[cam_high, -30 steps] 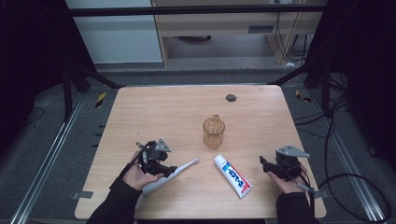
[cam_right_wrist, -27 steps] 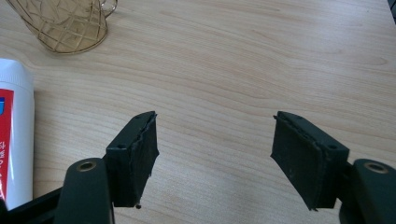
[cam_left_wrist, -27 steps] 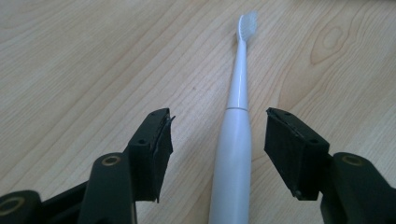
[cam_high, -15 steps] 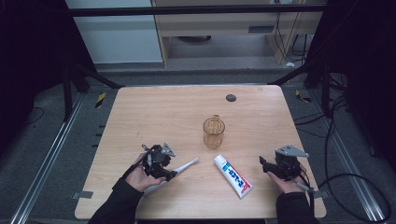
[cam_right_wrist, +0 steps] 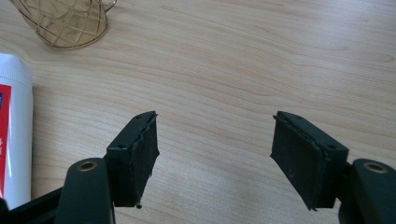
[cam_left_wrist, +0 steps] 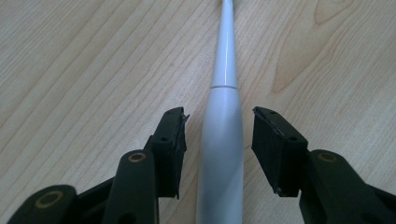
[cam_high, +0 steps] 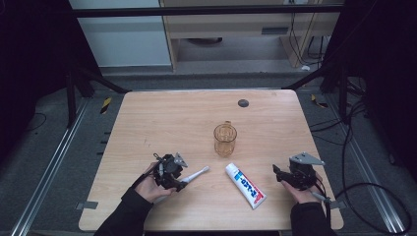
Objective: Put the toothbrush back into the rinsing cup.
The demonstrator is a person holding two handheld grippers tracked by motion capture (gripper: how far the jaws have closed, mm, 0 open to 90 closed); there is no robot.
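**Left claw closing in around the toothbrush**

From above, the left gripper (cam_high: 183,183) sits low on the table (cam_high: 147,113) over the handle of the white toothbrush (cam_high: 196,173), whose head points toward the wire cup (cam_high: 225,139). The toothpaste tube (cam_high: 245,185) lies between the two hands; the right gripper (cam_high: 278,174) rests apart.

Left gripper view: the jaws have just been closing, the toothbrush (cam_left_wrist: 223,140) lies between them, pads not yet touching.

Right gripper view: jaws spread wide, nothing between them, tube (cam_right_wrist: 14,126) at the left.
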